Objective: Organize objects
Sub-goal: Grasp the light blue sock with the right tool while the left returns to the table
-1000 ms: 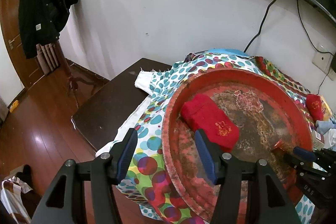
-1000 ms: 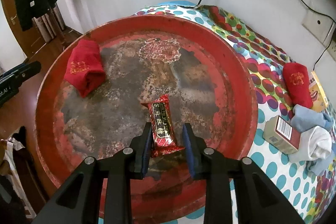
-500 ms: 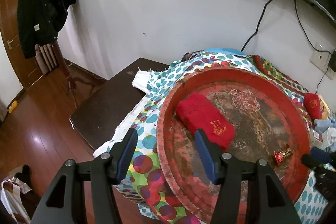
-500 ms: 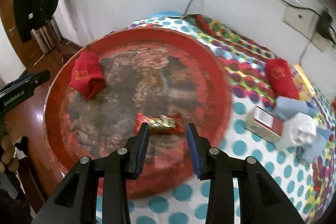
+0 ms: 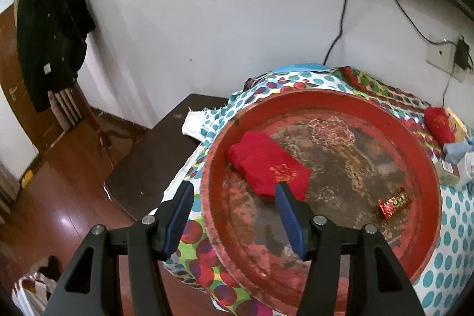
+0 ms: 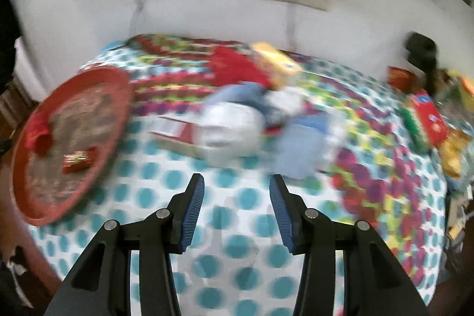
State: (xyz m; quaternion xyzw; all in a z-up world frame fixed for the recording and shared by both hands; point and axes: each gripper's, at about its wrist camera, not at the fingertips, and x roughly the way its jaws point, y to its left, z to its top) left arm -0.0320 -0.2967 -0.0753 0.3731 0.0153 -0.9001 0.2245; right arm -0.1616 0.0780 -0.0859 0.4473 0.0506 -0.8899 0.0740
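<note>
Red tray (image 5: 426, 168) holds folded red towel (image 5: 268, 165), snack wrapper (image 5: 394, 202): sorted. Left gripper (image 5: 234, 213) gaping, empty, over rim. Right gripper (image 6: 235, 211) gaping, empty, facing blurred pile (image 6: 251, 114), likely next pick.

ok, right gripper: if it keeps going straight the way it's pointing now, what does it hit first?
Probably the white cloth bundle in the pile ahead. The right gripper is open and empty over bare dotted tablecloth, with nothing between its fingers and that pile. The frame is motion-blurred, so depth is uncertain.
</note>
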